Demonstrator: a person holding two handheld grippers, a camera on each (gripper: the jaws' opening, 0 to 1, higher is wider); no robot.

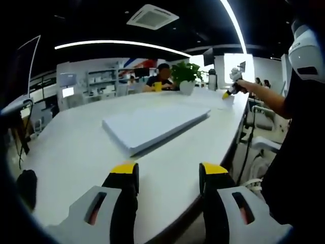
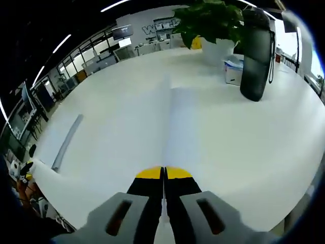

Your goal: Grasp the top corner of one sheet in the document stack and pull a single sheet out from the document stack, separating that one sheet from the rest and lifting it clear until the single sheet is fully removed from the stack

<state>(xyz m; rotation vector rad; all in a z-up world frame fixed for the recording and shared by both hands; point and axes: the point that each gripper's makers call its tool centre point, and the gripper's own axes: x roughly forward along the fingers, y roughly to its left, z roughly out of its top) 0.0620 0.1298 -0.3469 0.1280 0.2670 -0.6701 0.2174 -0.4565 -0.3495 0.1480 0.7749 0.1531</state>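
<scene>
The right gripper [image 2: 163, 175] has its jaws pinched on a single sheet [image 2: 167, 117], held edge-on and away from the document stack [image 1: 152, 127], probably to lift it clear. The left gripper [image 1: 167, 175], jaws apart and holding nothing, hovers just before the stack on the white table [image 1: 76, 152]; the right arm reaches far beyond it

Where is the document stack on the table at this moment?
In the left gripper view the document stack lies flat on the white table, just ahead of the open left gripper, with the potted plant far behind it.
</scene>
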